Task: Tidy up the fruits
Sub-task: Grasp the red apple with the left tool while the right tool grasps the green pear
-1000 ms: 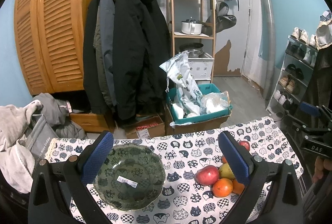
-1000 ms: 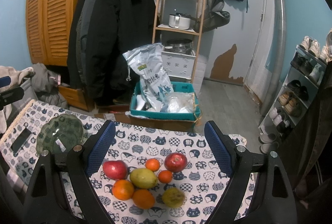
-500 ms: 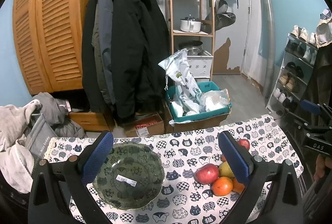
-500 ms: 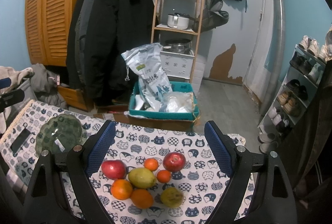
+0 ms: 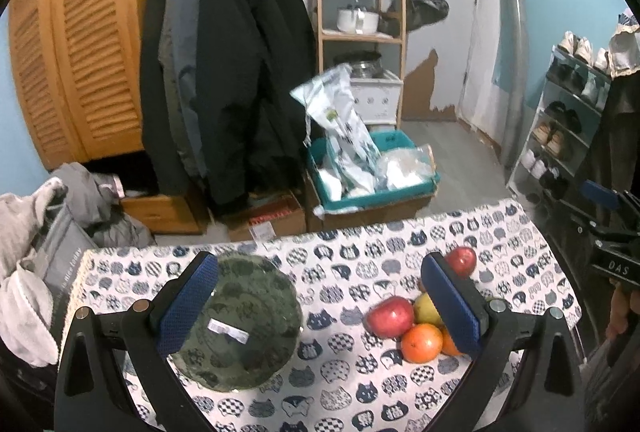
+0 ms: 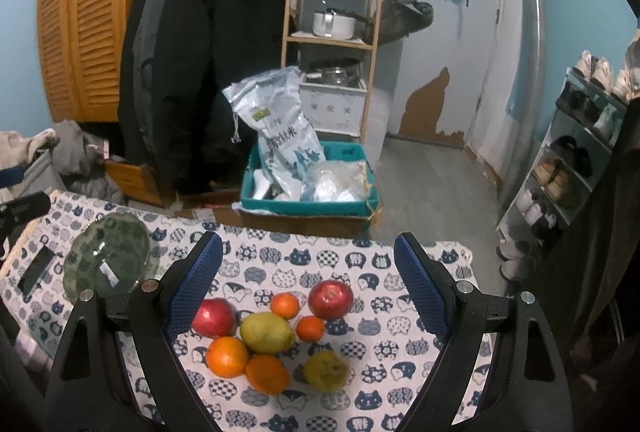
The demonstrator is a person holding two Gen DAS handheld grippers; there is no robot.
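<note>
On the cat-print surface (image 6: 360, 264), your fruit pile (image 6: 272, 336) lies beside the empty green glass bowl (image 5: 244, 324); your left hand-held gripper (image 5: 320, 308) and right hand-held gripper (image 6: 308, 284) both hover spread wide, holding nothing.

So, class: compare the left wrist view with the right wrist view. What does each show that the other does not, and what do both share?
Only the left wrist view shows the white label strip in the green glass bowl sharply, and the right gripper at its edge. Only the right wrist view shows all eight fruits, including the brownish-yellow fruit and two small oranges, plus a dark flat object beside the bowl. Both share the cat-print cloth, bowl and red apples.
</note>
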